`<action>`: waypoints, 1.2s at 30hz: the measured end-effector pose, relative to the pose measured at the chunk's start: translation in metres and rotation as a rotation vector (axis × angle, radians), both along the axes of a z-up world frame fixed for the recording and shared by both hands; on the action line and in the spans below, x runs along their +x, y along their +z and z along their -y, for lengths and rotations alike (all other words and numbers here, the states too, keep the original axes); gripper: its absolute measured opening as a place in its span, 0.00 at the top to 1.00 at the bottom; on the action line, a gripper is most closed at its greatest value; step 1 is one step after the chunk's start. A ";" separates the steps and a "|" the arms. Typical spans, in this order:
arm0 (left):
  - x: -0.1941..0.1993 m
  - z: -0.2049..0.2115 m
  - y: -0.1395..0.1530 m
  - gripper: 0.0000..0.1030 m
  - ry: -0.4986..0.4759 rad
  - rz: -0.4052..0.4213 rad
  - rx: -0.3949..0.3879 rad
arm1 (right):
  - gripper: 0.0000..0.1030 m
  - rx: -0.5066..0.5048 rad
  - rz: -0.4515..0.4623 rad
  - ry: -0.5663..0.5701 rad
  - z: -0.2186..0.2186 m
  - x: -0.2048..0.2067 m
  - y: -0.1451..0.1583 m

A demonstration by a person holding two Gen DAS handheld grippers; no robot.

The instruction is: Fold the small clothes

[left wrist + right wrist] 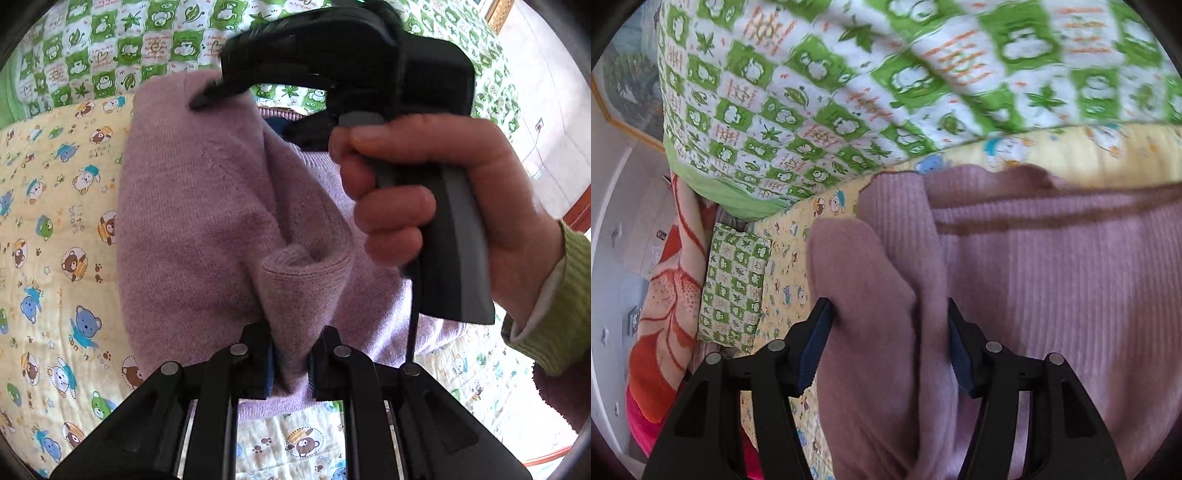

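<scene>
The lilac sweater (192, 206) lies on the bear-print bed cover (55, 229), partly folded. The left gripper (290, 365) pinches a bunched fold of it; the right gripper (890, 343) straddles a sleeve (864, 295), jaws apart, not clamped. Squaring up remains.

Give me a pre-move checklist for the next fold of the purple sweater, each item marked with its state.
1. Left gripper clamped on a bunched fold of the purple sweater: ok.
2. Right gripper gripping the sleeve: not ok, pads straddle it with gaps.
3. Sweater lying flat: not ok, fabric is humped and creased.
4. Yellow bear-print quilt beneath the sweater: ok.
5. Right hand clear of the left gripper's path: cannot tell.
</scene>
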State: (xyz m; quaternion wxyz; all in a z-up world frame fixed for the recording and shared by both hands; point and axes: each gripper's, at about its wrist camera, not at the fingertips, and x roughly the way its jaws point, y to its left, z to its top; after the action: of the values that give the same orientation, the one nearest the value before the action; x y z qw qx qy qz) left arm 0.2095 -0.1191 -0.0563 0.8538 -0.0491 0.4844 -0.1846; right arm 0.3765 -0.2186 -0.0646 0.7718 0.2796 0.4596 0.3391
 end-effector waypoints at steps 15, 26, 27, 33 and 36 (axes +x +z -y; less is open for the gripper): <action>0.003 0.095 0.045 0.88 -0.228 0.053 -0.125 | 0.84 -0.110 0.163 -0.131 0.115 -0.034 0.064; 0.015 0.160 0.006 0.88 -0.320 -0.023 -0.078 | 0.84 -0.176 0.012 -0.270 0.193 -0.049 -0.008; 0.016 0.162 0.003 0.87 -0.323 -0.025 -0.067 | 0.84 -0.160 0.017 -0.278 0.196 -0.051 -0.007; 0.028 0.163 -0.017 0.84 -0.311 -0.084 -0.042 | 0.83 -0.155 0.006 -0.267 0.195 -0.048 -0.024; 0.032 0.158 -0.015 0.78 -0.317 -0.094 -0.059 | 0.74 -0.155 -0.006 -0.297 0.197 -0.050 -0.028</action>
State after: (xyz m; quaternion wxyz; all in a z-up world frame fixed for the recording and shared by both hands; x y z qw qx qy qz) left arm 0.2412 -0.2766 -0.0713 0.7885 -0.0057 0.5200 -0.3284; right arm 0.3266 -0.4158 -0.0931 0.8313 0.2852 0.4403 0.1838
